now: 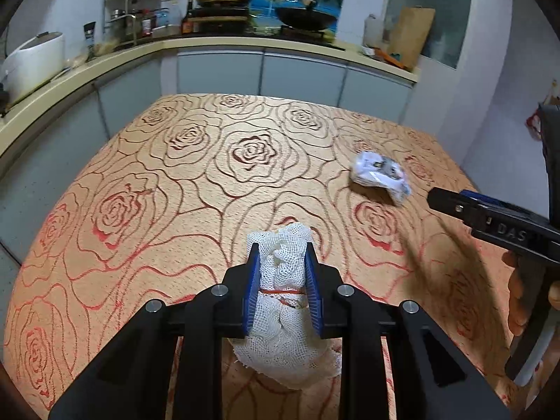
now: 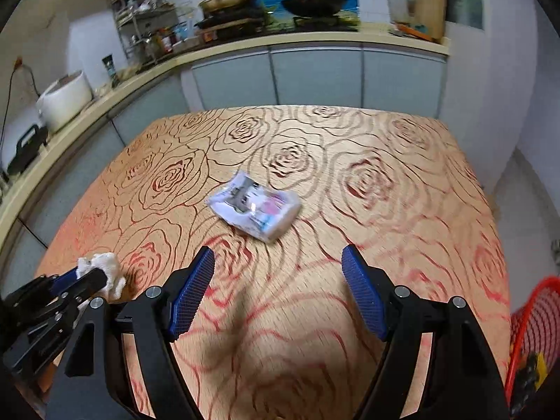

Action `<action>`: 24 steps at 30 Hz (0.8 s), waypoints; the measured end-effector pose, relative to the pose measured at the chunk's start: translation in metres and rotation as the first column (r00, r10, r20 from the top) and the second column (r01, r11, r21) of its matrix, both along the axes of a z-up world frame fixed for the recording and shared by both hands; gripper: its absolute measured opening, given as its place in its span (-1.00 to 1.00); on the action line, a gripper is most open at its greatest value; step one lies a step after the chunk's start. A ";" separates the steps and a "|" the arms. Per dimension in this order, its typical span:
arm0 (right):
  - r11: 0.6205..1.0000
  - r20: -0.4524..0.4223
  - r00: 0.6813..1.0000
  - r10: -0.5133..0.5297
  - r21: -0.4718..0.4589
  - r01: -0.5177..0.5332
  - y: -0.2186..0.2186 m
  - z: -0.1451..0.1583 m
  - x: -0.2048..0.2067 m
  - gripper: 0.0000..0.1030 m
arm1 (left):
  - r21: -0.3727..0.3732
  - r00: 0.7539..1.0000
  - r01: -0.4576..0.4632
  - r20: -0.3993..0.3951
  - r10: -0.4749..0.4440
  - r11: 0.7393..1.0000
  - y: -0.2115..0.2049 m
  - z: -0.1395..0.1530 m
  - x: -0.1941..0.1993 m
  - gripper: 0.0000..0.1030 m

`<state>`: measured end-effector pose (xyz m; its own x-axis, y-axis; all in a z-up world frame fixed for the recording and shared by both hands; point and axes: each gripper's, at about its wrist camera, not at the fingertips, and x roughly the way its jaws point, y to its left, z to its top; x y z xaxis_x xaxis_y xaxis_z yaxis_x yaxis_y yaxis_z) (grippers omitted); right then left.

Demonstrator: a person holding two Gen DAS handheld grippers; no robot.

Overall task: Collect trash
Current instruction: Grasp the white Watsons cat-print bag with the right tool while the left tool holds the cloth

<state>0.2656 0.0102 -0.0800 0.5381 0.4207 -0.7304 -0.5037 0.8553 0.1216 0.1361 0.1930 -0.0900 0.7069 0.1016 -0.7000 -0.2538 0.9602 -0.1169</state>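
My left gripper [image 1: 281, 250] is shut on a white foam net sleeve [image 1: 285, 315] with a red rubber band round it, held over the near part of the rose-patterned table [image 1: 168, 182]. It also shows in the right wrist view [image 2: 105, 269], at the left. A crumpled white plastic wrapper [image 1: 379, 175] lies on the table to the right. In the right wrist view the wrapper [image 2: 255, 206] lies ahead of my right gripper [image 2: 278, 257], which is open and empty above the table. The right gripper shows at the right edge of the left wrist view [image 1: 437, 199].
A red mesh basket [image 2: 535, 329] stands off the table's right side, low down. Behind the table runs a kitchen counter [image 1: 245, 43] with pans, bottles, a rack and a white rice cooker [image 1: 35, 59]. Grey cabinets stand below it.
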 end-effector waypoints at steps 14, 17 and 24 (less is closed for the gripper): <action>0.979 0.048 0.990 0.132 -0.162 -0.123 0.050 -0.025 0.039 0.61 | -0.031 1.000 0.019 -0.015 -0.020 0.999 0.004 -0.011 0.005 -0.56; 0.976 0.027 0.989 0.147 -0.169 -0.140 0.054 -0.028 0.048 0.48 | -0.034 1.000 0.021 -0.016 -0.021 0.999 0.006 -0.011 0.006 -0.56; 0.976 -0.003 0.988 0.153 -0.154 -0.151 0.057 -0.030 0.053 0.25 | -0.048 1.000 0.017 -0.020 -0.018 0.999 0.011 -0.013 0.008 -0.55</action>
